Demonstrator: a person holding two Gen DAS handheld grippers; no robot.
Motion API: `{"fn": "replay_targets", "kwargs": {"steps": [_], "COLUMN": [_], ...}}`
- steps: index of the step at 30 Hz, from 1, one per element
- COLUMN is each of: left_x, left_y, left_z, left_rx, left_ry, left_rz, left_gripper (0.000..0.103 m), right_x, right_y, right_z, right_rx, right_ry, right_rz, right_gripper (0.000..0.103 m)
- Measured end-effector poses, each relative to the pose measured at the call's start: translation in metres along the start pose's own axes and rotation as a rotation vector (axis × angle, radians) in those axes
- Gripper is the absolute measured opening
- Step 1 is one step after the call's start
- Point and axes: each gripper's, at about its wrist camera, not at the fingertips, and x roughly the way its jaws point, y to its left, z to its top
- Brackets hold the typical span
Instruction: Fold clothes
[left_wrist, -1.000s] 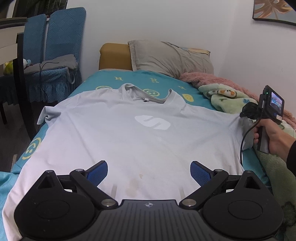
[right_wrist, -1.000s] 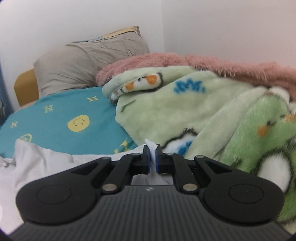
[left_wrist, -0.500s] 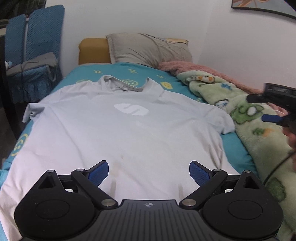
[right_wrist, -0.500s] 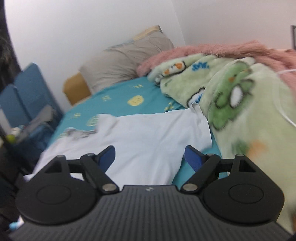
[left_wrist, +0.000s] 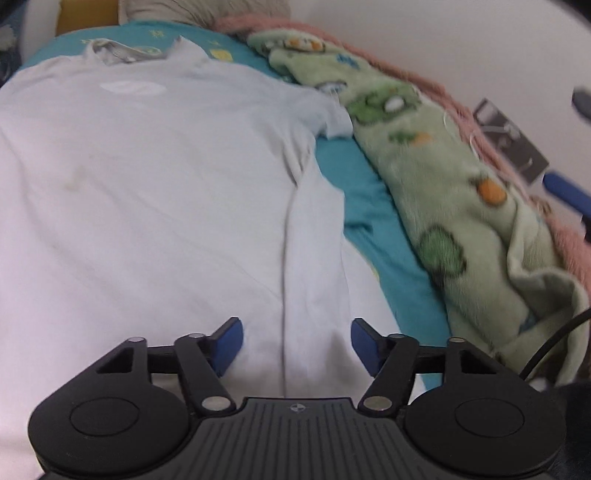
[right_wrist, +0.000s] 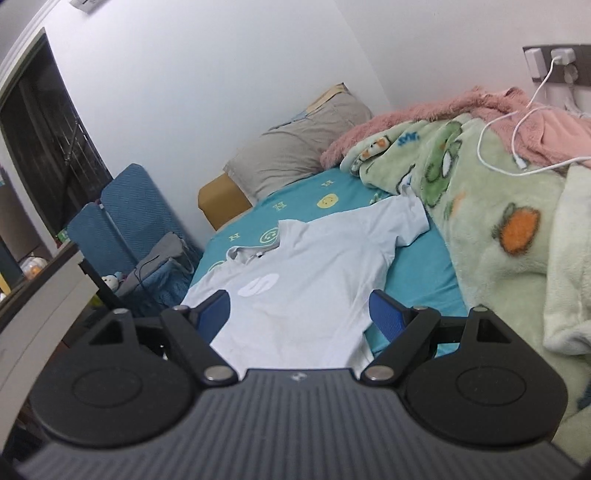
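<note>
A pale white T-shirt (left_wrist: 166, 184) lies flat, front up, on the teal bed sheet (left_wrist: 369, 206). My left gripper (left_wrist: 297, 343) points down at the shirt's lower right side. Its jaws are closing, with a raised crease of shirt fabric between them, and the blue pads do not press on it. In the right wrist view the whole T-shirt (right_wrist: 306, 280) shows from above. My right gripper (right_wrist: 299, 314) hangs high over the bed's foot, open and holding nothing. One of its blue fingers (left_wrist: 565, 192) shows blurred at the right edge of the left wrist view.
A green fleece blanket (right_wrist: 498, 221) and a pink one (right_wrist: 443, 122) are piled along the wall beside the shirt's right sleeve. A white charging cable (right_wrist: 517, 147) trails over them. A grey pillow (right_wrist: 295, 158) lies at the head, and blue chairs (right_wrist: 122, 218) stand left of the bed.
The right gripper let go of the shirt's sleeve, opened wide and drew back and up. The left gripper tipped down towards the shirt's lower right side, its jaws narrowing.
</note>
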Motion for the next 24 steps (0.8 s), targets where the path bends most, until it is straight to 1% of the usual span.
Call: {"fn": "replay_targets", "kwargs": {"steps": [1,2,3,5,8,9,12,14,17,19,21,22,23,24], "left_x": [0.005,0.006,0.006,0.004,-0.004,-0.008,-0.005,0.007,0.035,0.057,0.077,0.083,0.085,0.085], "left_y": [-0.003,-0.006,-0.008,-0.016,-0.035,-0.045,-0.072,-0.089,-0.106,-0.11,-0.11,-0.108,-0.104,-0.101], "left_z": [-0.002,-0.004,-0.004,-0.002,0.002,0.003,0.006,0.006,0.005,0.002,-0.002,-0.002,-0.003,-0.002], "left_rx": [0.017,0.037,0.051,0.077,0.126,0.139,0.136,0.134,0.136,0.136,0.127,0.118,0.102,0.085], "left_ry": [0.008,0.005,0.001,-0.012,-0.05,-0.065,-0.059,-0.036,0.02,0.103,0.215,0.248,0.259,0.261], "left_rz": [0.005,0.014,0.01,-0.011,-0.066,-0.096,-0.183,-0.232,-0.266,-0.282,-0.312,-0.317,-0.32,-0.311], "left_gripper": [0.055,0.044,0.027,0.005,0.004,0.004,0.003,0.003,0.003,0.003,0.003,0.003,0.005,0.011], "right_x": [-0.002,-0.003,-0.004,-0.005,-0.007,-0.008,-0.012,-0.014,-0.017,-0.019,-0.017,-0.016,-0.015,-0.013], "right_y": [-0.001,-0.005,-0.008,-0.013,-0.019,-0.021,-0.027,-0.032,-0.04,-0.045,-0.045,-0.045,-0.044,-0.043], "right_z": [-0.001,-0.001,0.0,0.0,0.0,0.0,0.002,0.004,0.007,0.009,0.009,0.008,0.008,0.007], "right_rx": [0.006,0.022,0.038,0.064,0.091,0.097,0.123,0.139,0.162,0.174,0.162,0.154,0.145,0.134], "right_ry": [-0.003,-0.006,-0.009,-0.011,-0.02,-0.027,-0.067,-0.09,-0.115,-0.13,-0.127,-0.124,-0.12,-0.114], "right_rz": [-0.001,0.002,0.004,0.009,0.013,0.014,0.02,0.022,0.035,0.042,0.043,0.043,0.043,0.044], "right_gripper": [0.084,0.084,0.084,0.084,0.084,0.084,0.084,0.084,0.084,0.085,0.085,0.085,0.085,0.085]}}
